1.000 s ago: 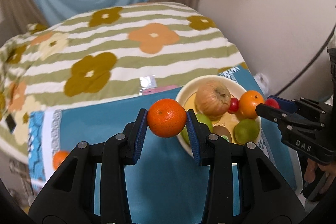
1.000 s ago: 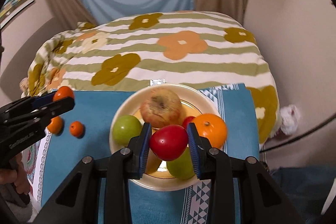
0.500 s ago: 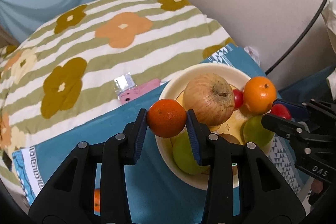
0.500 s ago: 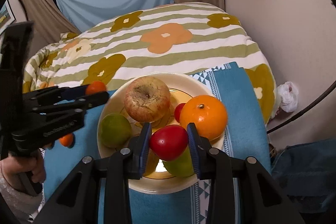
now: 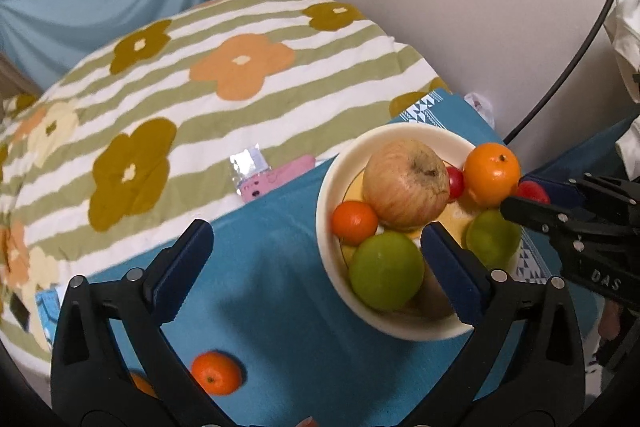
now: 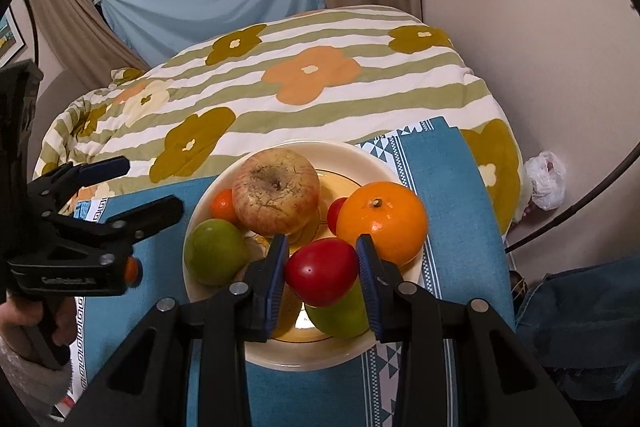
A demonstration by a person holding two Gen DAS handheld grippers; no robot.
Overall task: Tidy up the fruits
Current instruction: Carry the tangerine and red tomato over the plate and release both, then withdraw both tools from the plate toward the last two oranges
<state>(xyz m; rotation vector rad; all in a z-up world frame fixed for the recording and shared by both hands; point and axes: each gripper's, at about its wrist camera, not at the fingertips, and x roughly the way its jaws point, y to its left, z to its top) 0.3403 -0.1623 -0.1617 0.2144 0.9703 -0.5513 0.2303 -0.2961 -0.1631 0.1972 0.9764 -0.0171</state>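
Left wrist view: looks steeply down along its own fingers from above the blue cloth [image 5: 280,291], left of the bowl [image 5: 332,187]; bowl sits close, right of centre, with the bed cover [image 5: 224,107] and wall behind. Right wrist view: also tilted steeply down, nearer and almost centred over the bowl [image 6: 384,163], facing the same bed cover [image 6: 320,107] and curtain. Shared: bowl, cloth, bed cover. Each view catches the other gripper at its edge: right gripper [image 5: 516,201], left gripper [image 6: 148,187].
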